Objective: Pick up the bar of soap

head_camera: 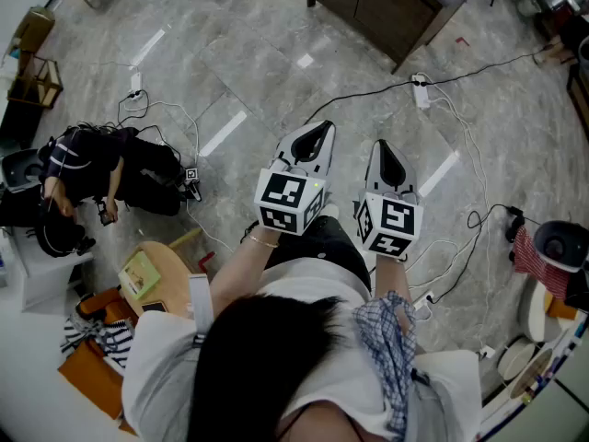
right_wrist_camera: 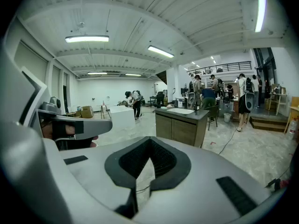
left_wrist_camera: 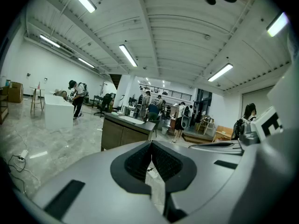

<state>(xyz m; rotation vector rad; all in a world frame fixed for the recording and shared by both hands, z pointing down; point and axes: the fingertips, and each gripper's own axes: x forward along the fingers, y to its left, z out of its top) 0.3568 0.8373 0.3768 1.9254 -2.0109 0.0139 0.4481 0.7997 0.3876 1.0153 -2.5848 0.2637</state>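
**Grippers clenched, nothing in either, held over the grey floor**

Left gripper (head_camera: 319, 133): jaw tips meet in its own view, ribbed pads (left_wrist_camera: 138, 162) closed to a point with only floor showing below them. Right gripper (head_camera: 383, 148): same posture, jaws pressed together, nothing held. The two sit side by side, near each other but apart, with marker cubes (head_camera: 287, 201) facing up towards the head camera.

Bar of soap: cannot be made out in any of the three views.

Surface: polished grey stone-look floor (head_camera: 276, 53) with glare streaks from the ceiling lamps. A white power strip (head_camera: 421, 92) lies on it, and black and white cables trail off to the right.

Room: large open hall with a white ribbed ceiling and strip lights (left_wrist_camera: 128, 55). A dark wooden cabinet (right_wrist_camera: 182, 125) stands ahead of the grippers. A white block (left_wrist_camera: 58, 112) stands at the left, several people at the back. In the head view a person in dark clothes (head_camera: 101, 168) is low on the floor at left, near a small round wooden table (head_camera: 170, 270).
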